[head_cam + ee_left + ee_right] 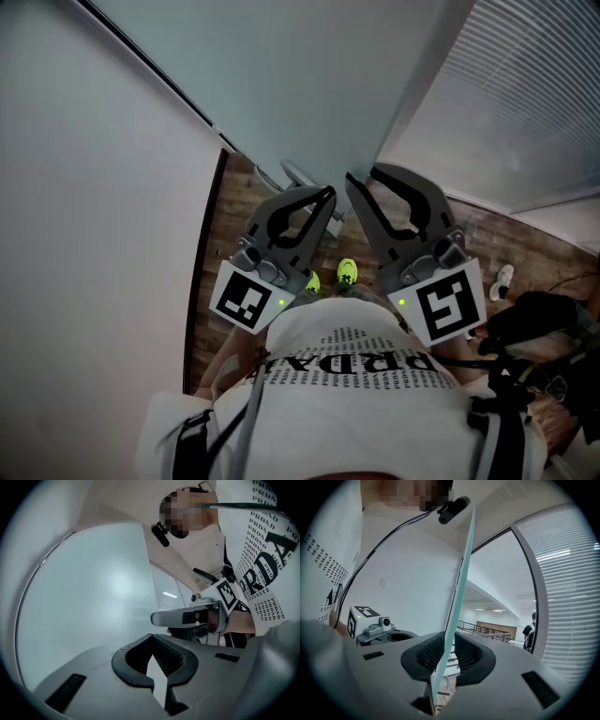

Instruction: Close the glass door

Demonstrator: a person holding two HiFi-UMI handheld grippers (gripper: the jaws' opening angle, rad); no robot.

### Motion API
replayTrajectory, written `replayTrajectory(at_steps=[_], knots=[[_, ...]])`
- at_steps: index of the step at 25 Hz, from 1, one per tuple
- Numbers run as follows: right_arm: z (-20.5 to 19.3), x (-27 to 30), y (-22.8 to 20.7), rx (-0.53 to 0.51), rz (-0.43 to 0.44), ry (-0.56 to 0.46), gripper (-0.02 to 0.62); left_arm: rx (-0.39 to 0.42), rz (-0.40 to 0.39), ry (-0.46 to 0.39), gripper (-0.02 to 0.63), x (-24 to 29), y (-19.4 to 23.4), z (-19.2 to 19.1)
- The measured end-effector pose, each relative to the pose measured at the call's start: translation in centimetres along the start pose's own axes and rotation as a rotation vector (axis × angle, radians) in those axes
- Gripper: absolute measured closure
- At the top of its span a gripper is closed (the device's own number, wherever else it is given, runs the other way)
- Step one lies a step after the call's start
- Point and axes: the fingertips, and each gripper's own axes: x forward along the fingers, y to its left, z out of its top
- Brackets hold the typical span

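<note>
The glass door [309, 84] stood ajar. Its free edge was clear of the frame [536, 602], and a corridor showed through the gap. The right claw [446, 644] was clamped on that edge, one pad on each face. The left claw [327, 199] hung just beside the door, jaws together on nothing. Judgement: hold the grip square, swing evenly, and free the claw before the edge meets the frame. No containers were seen.

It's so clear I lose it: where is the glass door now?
The glass door stands edge-on, pinched in the right claw in the right gripper view, white wall to its left, slatted blinds to its right.
</note>
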Motion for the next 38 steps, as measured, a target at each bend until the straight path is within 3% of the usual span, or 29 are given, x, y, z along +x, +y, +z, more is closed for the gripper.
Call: replayTrajectory(at_steps=[21, 26, 30, 38], knots=[[-1.1, 0.7, -0.9, 0.02, 0.052, 0.025, 0.535, 0.008, -0.018, 0.063, 0.614, -0.4, -0.3, 0.1], [-1.4, 0.2, -0.9, 0.018, 0.049, 0.033, 0.535, -0.01, -0.009, 0.042, 0.614, -0.4, -0.4, 0.0], [-1.6, -0.2, -0.5, -0.005, 0.02, 0.039, 0.535, -0.025, -0.055, 0.021, 0.614, 0.1, -0.3, -0.9], [-2.1, 0.4, -0.1, -0.016, 0.048, 0.071, 0.535, 0.022, -0.049, 0.011, 0.614, 0.8, 0.1, -1.2]])
